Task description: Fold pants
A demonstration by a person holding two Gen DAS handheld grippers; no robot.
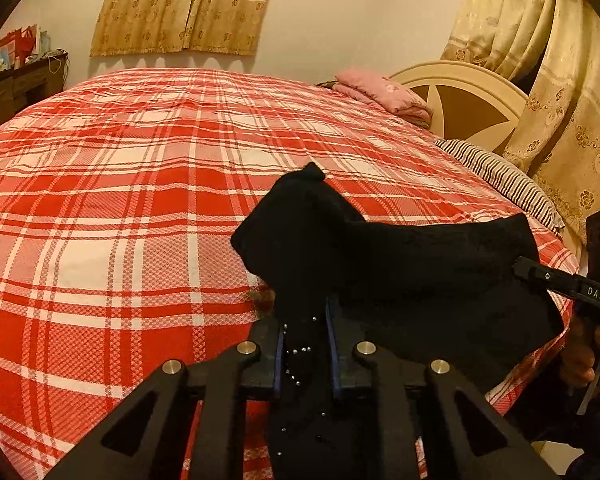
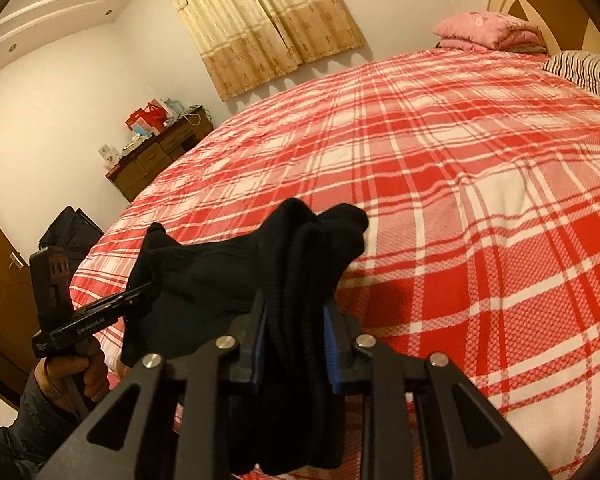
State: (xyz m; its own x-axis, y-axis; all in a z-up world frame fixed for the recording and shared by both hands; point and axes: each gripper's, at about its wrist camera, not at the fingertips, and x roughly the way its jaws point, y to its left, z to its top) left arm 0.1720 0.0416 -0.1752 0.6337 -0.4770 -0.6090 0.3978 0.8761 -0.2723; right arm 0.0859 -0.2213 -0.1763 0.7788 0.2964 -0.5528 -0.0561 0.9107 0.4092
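The black pants (image 1: 380, 256) hang bunched and rumpled, lifted over the near edge of the bed (image 1: 120, 200). One end shows small shiny studs. The cloth sags between two raised, gathered ends.

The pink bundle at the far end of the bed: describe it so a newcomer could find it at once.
Start from the big bed under the red and white plaid cover and follow it to the cream wooden headboard. There, on the cover's far corner, lies a pink folded quilt. Beside it sits a dark-striped pillow; the quilt alone is plain pink and stacked in layers.
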